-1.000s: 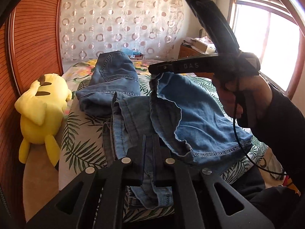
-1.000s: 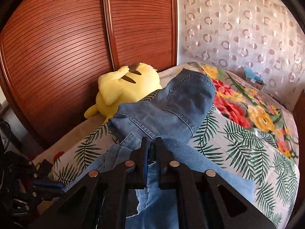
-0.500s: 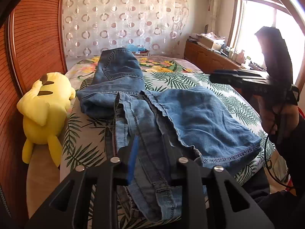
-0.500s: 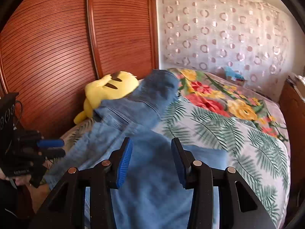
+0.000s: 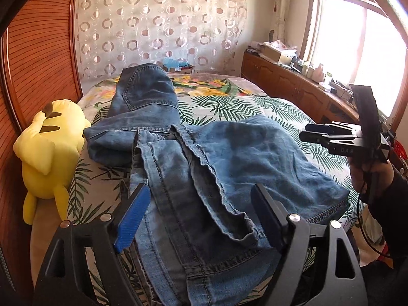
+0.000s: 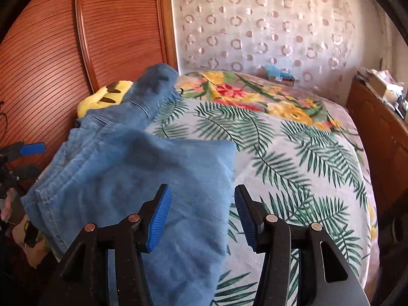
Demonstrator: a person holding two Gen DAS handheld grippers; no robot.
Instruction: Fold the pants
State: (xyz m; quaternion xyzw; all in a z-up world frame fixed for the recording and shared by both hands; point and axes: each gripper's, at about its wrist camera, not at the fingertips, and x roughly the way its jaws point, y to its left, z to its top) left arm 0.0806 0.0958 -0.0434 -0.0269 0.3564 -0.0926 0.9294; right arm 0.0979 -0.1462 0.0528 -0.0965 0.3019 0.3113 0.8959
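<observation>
Blue denim pants [image 5: 193, 163] lie loosely folded on the bed, waist end far, leg hems near the bed's front edge. They also show in the right wrist view [image 6: 132, 168]. My left gripper [image 5: 199, 219] is open above the leg hems, holding nothing. My right gripper [image 6: 201, 216] is open and empty above the folded leg's right edge; it also shows in the left wrist view [image 5: 313, 136], hovering off the bed's right side. The left gripper appears at the far left of the right wrist view [image 6: 24, 159].
The bed has a leaf and flower print cover [image 6: 293, 158]. A yellow plush toy [image 5: 48, 148] lies at the bed's left edge against a wooden wardrobe [image 6: 63, 51]. A wooden cabinet [image 5: 285, 86] with clutter runs along the right under the window.
Both grippers let go of the denim and opened. The leg they held now lies on the bed. Both grippers drew back; the right moved off to the bed's right side.
</observation>
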